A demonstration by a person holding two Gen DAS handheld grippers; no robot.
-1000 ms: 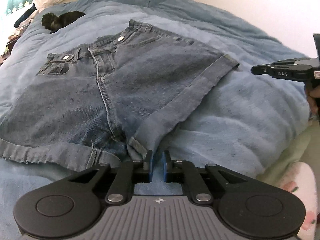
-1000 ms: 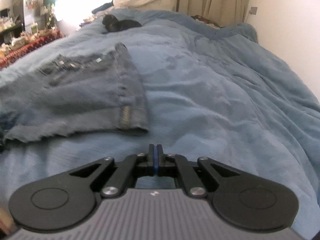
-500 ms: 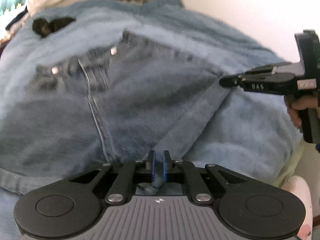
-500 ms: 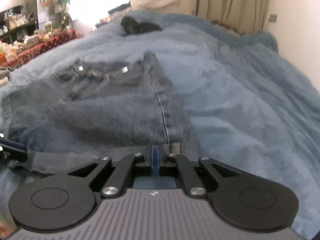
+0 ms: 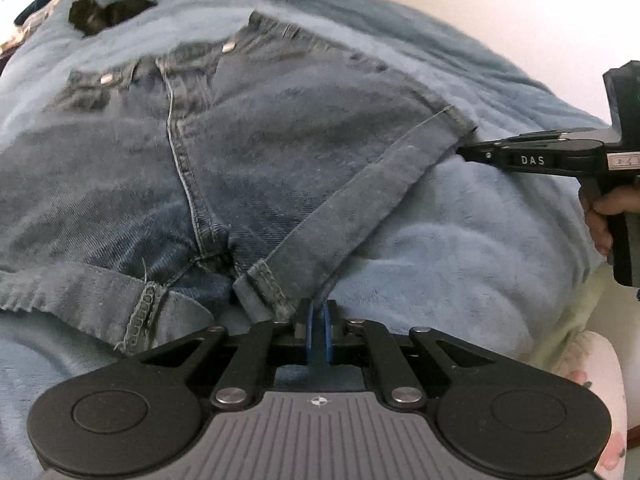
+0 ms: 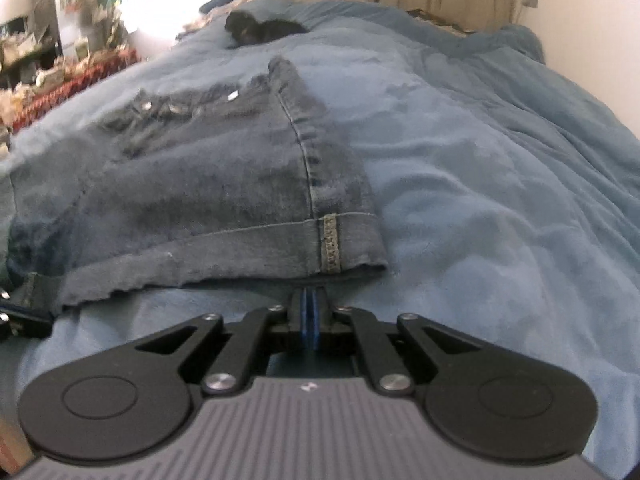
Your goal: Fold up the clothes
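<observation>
Shorts [image 5: 280, 152] cuff, left fingers [image 5: 308, 330] nearly closed (empty)

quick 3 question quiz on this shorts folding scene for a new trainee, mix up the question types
1. True or false: the denim shorts lie spread out flat on the blue blanket.
2. Multiple choice: where are the tips of the right gripper? A) on the waistband B) just short of the cuffed hem at the outer leg corner C) beside the dark object at the far end of the bed
3. Fill in: the left gripper sits at the inner end of the same leg's cuff, next to the ____ seam.

Key
1. True
2. B
3. crotch
</observation>
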